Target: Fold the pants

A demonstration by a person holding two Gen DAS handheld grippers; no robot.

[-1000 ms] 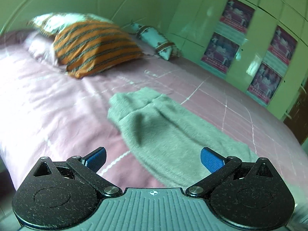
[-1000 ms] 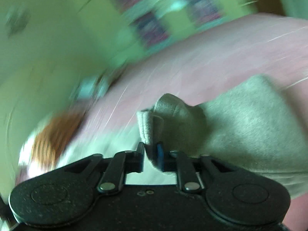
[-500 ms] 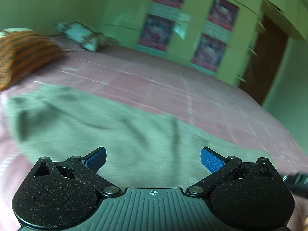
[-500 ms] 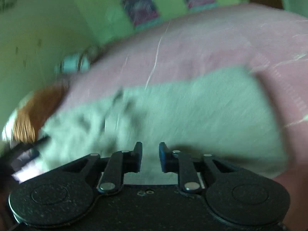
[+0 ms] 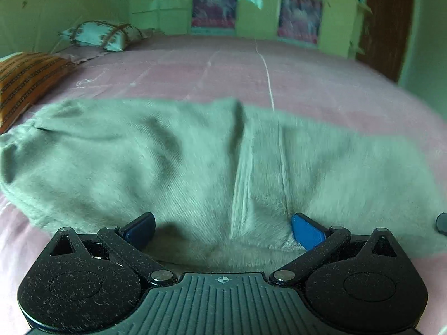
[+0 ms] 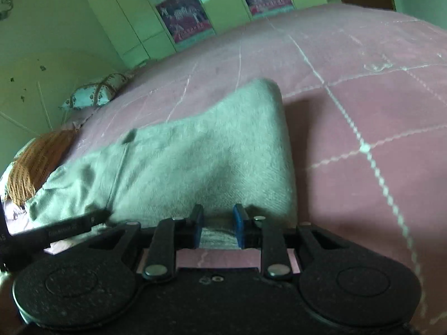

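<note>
Fuzzy grey-green pants point(image 5: 195, 167) are lying folded lengthwise across a pink quilted bedspread point(image 5: 307, 78). The left gripper point(image 5: 223, 229) is hovering wide over their near edge, while the right gripper point(image 6: 216, 223) is standing narrow, pads not pressing the soft cloth.

Grey pants point(image 6: 201, 156) lie stretched across a pink quilted bed point(image 6: 363, 106), their near edge between the blue pads of the right tool point(image 6: 216, 224), whose jaws stand narrowly apart. An orange striped pillow point(image 6: 36, 164) and green wardrobe doors point(image 6: 131, 19) sit beyond.
</note>
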